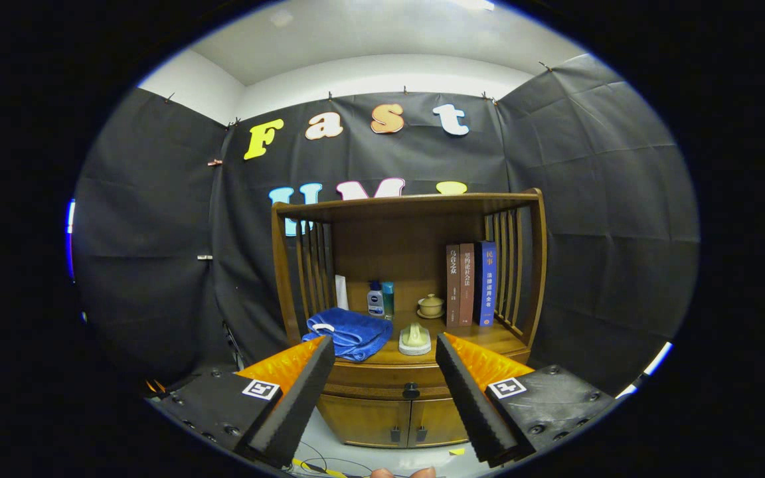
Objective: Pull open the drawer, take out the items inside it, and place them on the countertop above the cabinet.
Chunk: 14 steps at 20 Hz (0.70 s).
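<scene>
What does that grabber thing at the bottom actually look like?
The gripper has two long wedge-shaped fingers with ribbed inner faces and glossy orange backs. Each sits on a black bolted block bearing a square black-and-white marker. The fingers stand open, holding nothing.

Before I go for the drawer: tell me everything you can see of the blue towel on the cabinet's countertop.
The blue towel is a soft, plush-looking cloth, loosely folded into a rumpled heap with a pale loop or tag at its near end. It lies on the wooden countertop, towards the slatted side, in front of two small bottles, and hangs slightly over the front edge above the shut drawer. The open gripper holds nothing; one finger overlaps the towel's corner.
</scene>
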Motion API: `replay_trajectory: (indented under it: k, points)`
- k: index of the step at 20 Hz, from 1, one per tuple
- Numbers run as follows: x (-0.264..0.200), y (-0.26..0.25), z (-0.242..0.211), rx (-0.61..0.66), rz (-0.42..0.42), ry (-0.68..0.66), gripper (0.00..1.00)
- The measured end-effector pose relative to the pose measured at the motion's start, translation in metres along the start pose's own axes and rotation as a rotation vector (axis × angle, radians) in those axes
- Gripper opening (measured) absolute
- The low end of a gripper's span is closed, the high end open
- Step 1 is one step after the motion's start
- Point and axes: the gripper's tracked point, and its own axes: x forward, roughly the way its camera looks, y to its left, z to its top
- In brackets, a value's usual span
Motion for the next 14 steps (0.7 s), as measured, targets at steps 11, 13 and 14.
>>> replay_trajectory:
  k: [11,13,14]
  points:
    - [-0.0078,-0.0061,-0.0020,-0.023,-0.012,-0.006,0.98]
    - [-0.0074,-0.0069,-0.0028,-0.018,-0.013,-0.009,0.98]
    - [-0.0069,-0.0059,-0.0028,-0.012,-0.010,-0.010,0.98]
